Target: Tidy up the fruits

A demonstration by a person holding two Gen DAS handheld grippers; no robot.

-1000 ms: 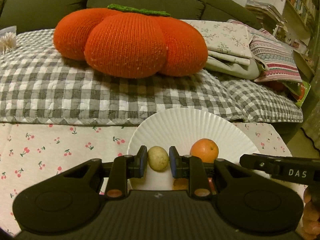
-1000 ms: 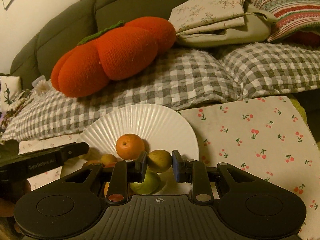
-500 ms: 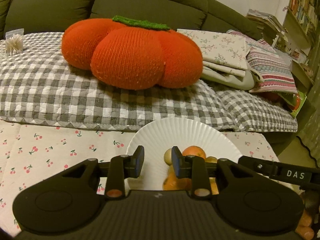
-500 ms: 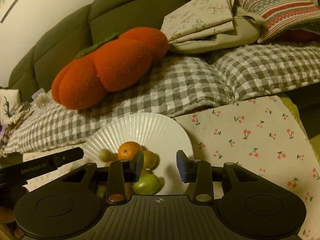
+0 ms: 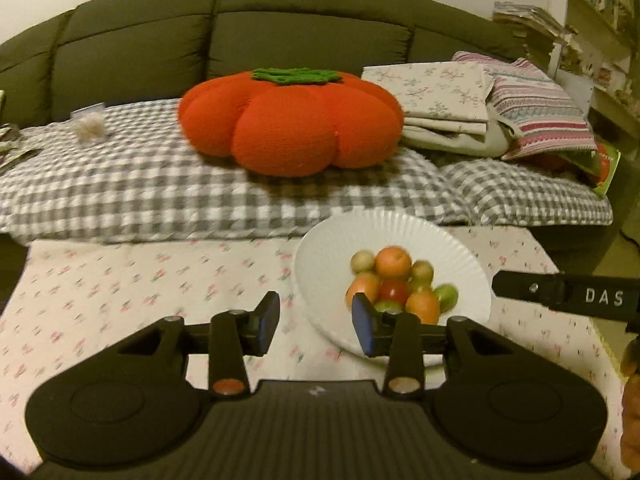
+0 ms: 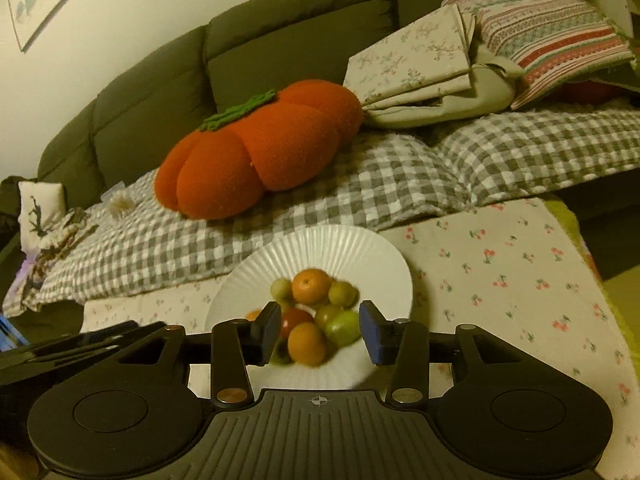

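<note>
Right wrist view: both grippers' jaws gape empty above the white ribbed paper plate heaped with small orange and green fruits at centre frame.

A home living room, lived-in and soft-furnished.
A dark green sofa ran along the wall, its seat covered by a grey checked quilt with a knitted pumpkin cushion and folded linens on it. A framed picture hung on the wall, crowded bookshelves stood at 1 side, and a cherry-print cloth covered the low table.
</note>
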